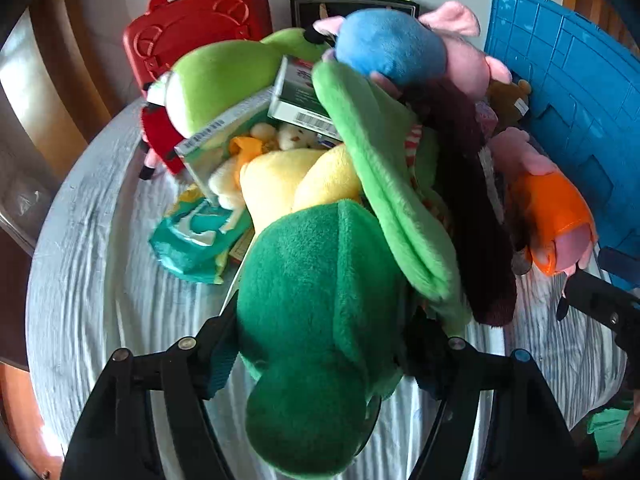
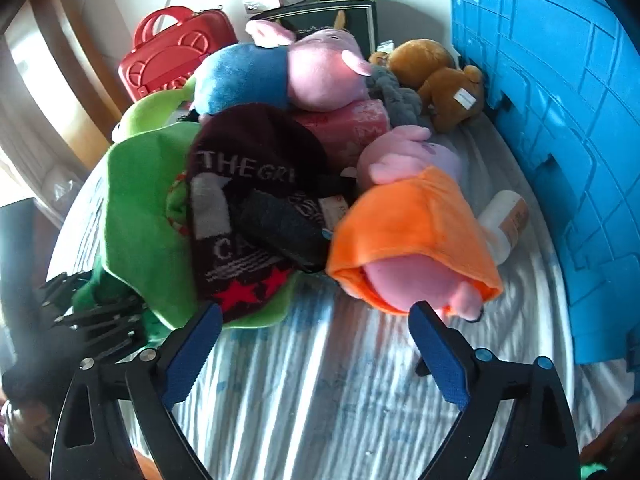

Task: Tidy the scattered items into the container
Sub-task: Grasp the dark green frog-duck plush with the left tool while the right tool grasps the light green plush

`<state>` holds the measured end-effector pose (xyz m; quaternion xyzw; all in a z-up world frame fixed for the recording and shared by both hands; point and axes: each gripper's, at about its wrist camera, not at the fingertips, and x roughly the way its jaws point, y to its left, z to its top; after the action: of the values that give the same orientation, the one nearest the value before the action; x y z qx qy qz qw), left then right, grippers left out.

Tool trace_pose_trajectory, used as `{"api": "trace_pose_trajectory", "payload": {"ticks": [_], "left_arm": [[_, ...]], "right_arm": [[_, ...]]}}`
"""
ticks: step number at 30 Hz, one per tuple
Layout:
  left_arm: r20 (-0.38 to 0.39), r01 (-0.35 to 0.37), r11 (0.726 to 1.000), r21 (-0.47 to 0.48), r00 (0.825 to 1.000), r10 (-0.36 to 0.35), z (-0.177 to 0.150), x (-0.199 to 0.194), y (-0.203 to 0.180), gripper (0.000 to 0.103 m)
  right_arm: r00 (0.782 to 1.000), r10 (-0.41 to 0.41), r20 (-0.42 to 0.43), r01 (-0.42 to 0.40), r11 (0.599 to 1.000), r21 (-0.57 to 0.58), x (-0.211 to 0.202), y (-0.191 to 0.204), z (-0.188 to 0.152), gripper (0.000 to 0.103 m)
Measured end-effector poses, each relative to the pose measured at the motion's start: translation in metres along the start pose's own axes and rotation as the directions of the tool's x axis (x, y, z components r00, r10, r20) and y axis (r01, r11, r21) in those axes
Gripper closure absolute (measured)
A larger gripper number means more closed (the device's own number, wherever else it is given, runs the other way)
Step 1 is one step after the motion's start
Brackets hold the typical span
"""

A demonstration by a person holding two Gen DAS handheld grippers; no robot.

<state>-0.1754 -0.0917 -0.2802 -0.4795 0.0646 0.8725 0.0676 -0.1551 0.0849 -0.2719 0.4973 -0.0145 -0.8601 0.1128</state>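
Your left gripper (image 1: 320, 344) is clamped on the dark green plush (image 1: 316, 320), which fills the gap between both fingers and bulges out toward the camera, so it sits right in the jaws at the near edge of the pile. It's fuzzy, deep green, with a lighter green flap (image 1: 384, 184) running up and away from it over the heap.

Your right gripper (image 2: 316, 344) is spread wide with nothing between the blue pads (image 2: 192, 356), just striped white bedsheet (image 2: 320, 392) under it. The pig plush in the orange dress (image 2: 416, 240) lies just past the right-hand fingertip, feet toward you, near enough that it looks about touching, but I can't say for sure. The dark maroon knit hat (image 2: 248, 208) with white lettering and red stars sits just beyond the left-hand pad, on top of the light green fabric.

The blue crate (image 2: 552, 140) stands along the right side of the bed, close beside the pile; you only see its ribbed outer wall.

Further back in the heap: a pig plush in a blue top (image 2: 280, 72), a brown teddy (image 2: 440, 76) against the crate, and a pale bottle (image 2: 506, 224) lying between the orange-dress pig and the crate. A red case (image 1: 196, 36) stands at the back left, and a teal packet (image 1: 196, 236) lies on the sheet left of the pile.
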Motion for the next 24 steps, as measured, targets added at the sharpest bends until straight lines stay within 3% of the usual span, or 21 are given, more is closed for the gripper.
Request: {"api": "trace_pose_trajectory", "payload": {"ticks": [2, 4, 7, 9, 14, 20, 24], "left_arm": [[0.045, -0.027, 0.999, -0.018, 0.999, 0.028, -0.003, -0.023, 0.017, 0.032], [0.07, -0.047, 0.998, -0.048, 0.996, 0.05, -0.004, -0.039, 0.036, 0.032], [0.08, -0.098, 0.991, -0.088, 0.991, 0.105, -0.01, -0.047, 0.064, 0.033], [0.062, -0.135, 0.985, -0.11, 0.988, 0.142, -0.014, -0.04, 0.08, 0.033], [0.01, -0.128, 0.984, -0.12, 0.991, 0.13, -0.029, -0.016, 0.094, 0.032], [-0.029, -0.143, 0.982, -0.123, 0.99, 0.141, -0.041, -0.004, 0.106, 0.024], [-0.024, -0.133, 0.982, -0.133, 0.991, 0.131, -0.046, -0.001, 0.113, 0.023]], "right_arm": [[1.0, 0.022, 0.005, -0.022, 0.999, -0.027, 0.001, 0.014, 0.003, 0.013], [0.999, 0.05, 0.005, -0.049, 0.997, -0.06, 0.003, 0.032, 0.004, 0.027], [0.997, 0.08, -0.006, -0.08, 0.992, -0.097, 0.009, 0.057, 0.005, 0.039], [0.996, 0.094, -0.011, -0.095, 0.988, -0.123, 0.014, 0.074, 0.003, 0.039], [0.999, 0.034, -0.009, -0.035, 0.989, -0.144, 0.03, 0.095, 0.0, 0.039], [0.999, 0.03, -0.023, -0.033, 0.986, -0.163, 0.047, 0.113, -0.007, 0.039], [1.0, 0.017, 0.007, -0.015, 0.975, -0.22, 0.065, 0.137, -0.008, 0.02]]}}
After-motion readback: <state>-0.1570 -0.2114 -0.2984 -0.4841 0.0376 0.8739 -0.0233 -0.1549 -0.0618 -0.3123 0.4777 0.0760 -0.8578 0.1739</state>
